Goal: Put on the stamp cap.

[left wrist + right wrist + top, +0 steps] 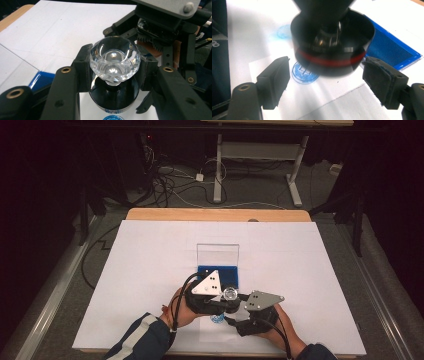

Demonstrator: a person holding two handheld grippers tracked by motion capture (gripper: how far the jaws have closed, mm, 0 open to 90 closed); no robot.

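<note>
Stamp (114,75), round, with a clear faceted knob above a black body; the left gripper (114,72) is pinching it just under the knob, pads pressing on both sides, and is holding it upright above the white sheet (150,270); in the high view the knob is showing between the two hands, just in front of the ink pad.

Same stamp in the right gripper view (332,45): black body with a red band near the base, hanging clear of the paper, slightly blurred; the right gripper (332,80) is standing with jaws spread wide, one pad at each side of the base, neither touching it.

Stamp print (305,73), blue and round, is lying on the paper slip (324,97) just below the stamp; a fainter blue mark (285,32) is sitting farther off.

Ink pad (218,275), blue, in a clear case with the lid standing up, is resting on the sheet just beyond the grippers.
</note>
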